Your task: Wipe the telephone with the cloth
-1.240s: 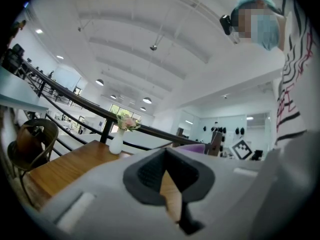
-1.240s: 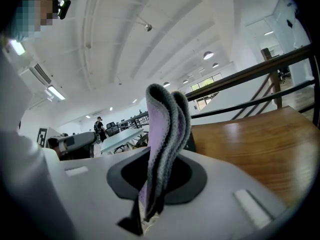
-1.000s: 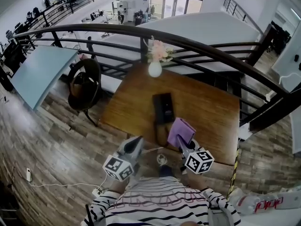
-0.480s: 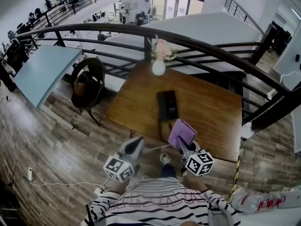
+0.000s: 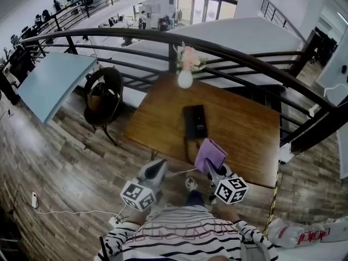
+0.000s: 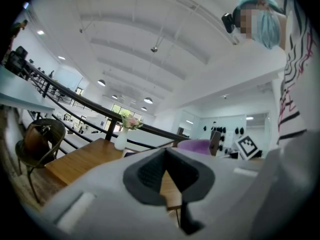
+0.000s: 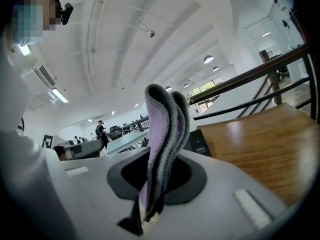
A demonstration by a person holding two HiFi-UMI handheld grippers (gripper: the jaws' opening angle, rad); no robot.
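right gripper pinches purple cloth, barely moved in the last second, just near of telephone on bench | left gripper pressed together, empty | judgement: wipe not yet begun, cloth short of contact

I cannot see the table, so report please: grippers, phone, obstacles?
Right gripper shut on cloth, just short of phone. Left gripper shut, empty. Phone flat on table. Vase beyond it, not in the way.
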